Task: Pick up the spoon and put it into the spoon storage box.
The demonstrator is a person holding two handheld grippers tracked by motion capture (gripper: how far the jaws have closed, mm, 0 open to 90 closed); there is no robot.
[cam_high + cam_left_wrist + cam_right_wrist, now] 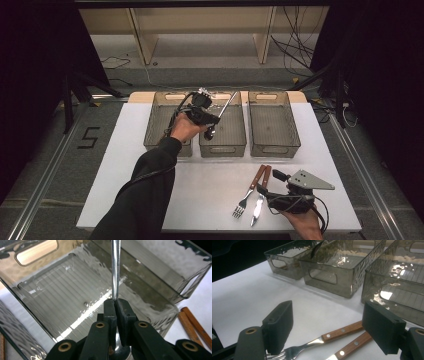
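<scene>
Floor mark (89, 137): perhaps "5" | left tongs (116, 305) clamp spoon (115, 270) (over bin (75, 287)) | right tongs (332, 327) agape, empty

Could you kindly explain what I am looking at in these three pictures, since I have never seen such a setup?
A person holds a hand-operated gripper in each hand at a white table. The high view looks down from above; the other two pictures come from cameras riding on each gripper. The left gripper is shut on a metal spoon above the middle bin of three clear plastic bins. The right gripper is open, its jaws on either side of a wooden-handled fork and knife lying side by side on the table.
</scene>
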